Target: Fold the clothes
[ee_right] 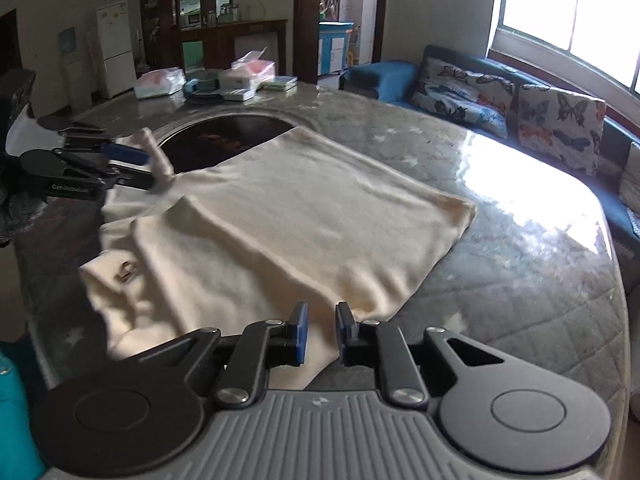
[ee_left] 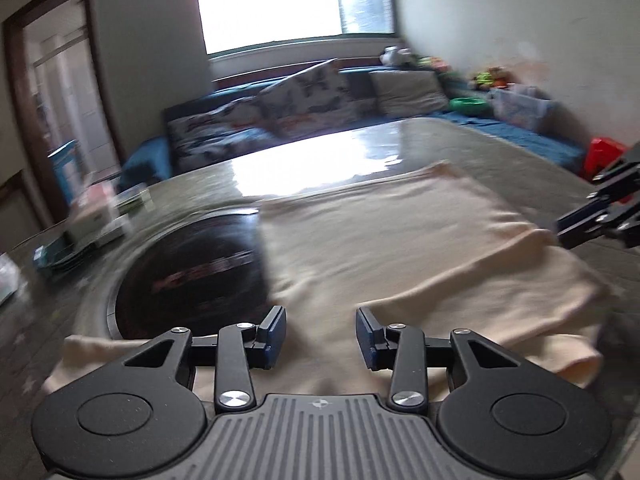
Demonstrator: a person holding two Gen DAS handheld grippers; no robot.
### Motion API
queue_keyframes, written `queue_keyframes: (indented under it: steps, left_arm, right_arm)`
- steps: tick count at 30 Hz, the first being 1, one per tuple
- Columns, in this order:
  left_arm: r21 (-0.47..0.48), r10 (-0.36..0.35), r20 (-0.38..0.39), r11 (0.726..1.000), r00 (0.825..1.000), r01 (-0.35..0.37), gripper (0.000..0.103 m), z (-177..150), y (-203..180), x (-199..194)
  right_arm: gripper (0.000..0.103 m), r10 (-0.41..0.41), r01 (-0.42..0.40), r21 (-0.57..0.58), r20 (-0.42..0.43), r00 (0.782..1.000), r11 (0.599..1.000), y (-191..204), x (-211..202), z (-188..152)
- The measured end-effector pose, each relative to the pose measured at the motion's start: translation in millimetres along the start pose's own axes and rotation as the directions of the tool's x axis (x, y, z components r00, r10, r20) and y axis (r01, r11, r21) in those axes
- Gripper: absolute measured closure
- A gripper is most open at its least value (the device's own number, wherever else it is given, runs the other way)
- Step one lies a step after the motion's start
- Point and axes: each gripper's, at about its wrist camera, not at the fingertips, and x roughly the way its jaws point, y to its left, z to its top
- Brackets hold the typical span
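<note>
Cream garment (ee_right: 280,216) partly covers the table's dark round inset (ee_right: 224,136); both hand-held grippers released

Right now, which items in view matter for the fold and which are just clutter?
Part of the job:
cream garment, spread on the table
left gripper, open over its near edge
right gripper, open over its near corner

Just lying about:
plastic-wrapped packs at the far end of the table
dark round inset, partly under the garment
butterfly cushions on the sofa
</note>
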Motion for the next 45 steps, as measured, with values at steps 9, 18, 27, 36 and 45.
queue_keyframes:
  steps: [9, 18, 27, 36, 45]
  left_arm:
    - [0.049, -0.095, -0.063, 0.994, 0.994, 0.098, 0.068, -10, -22, 28]
    - [0.028, -0.064, -0.054, 0.997, 0.997, 0.065, 0.068, -17, -11, 21]
    - [0.021, -0.051, -0.027, 0.998, 0.998, 0.051, 0.068, -29, -7, 3]
    - [-0.023, -0.022, -0.016, 1.0, 1.0, 0.021, 0.066, -42, 7, -11]
    - [-0.153, 0.13, -0.022, 0.979, 0.991, -0.132, 0.066, -47, 63, -22]
  right_arm:
    - [0.089, 0.01, -0.011, -0.024, -0.071, 0.997, 1.0, 22, 1, -24]
    - [0.089, -0.058, 0.06, 0.067, -0.026, 0.998, 0.996, -7, 28, 4]
    - [0.088, -0.03, 0.03, 0.0, -0.011, 0.999, 1.0, 12, 31, 28]
    - [0.088, 0.127, -0.131, -0.156, -0.034, 0.991, 0.979, 84, 86, 69]
    - [0.088, 0.161, -0.17, -0.204, -0.061, 0.985, 0.964, 114, 113, 86]
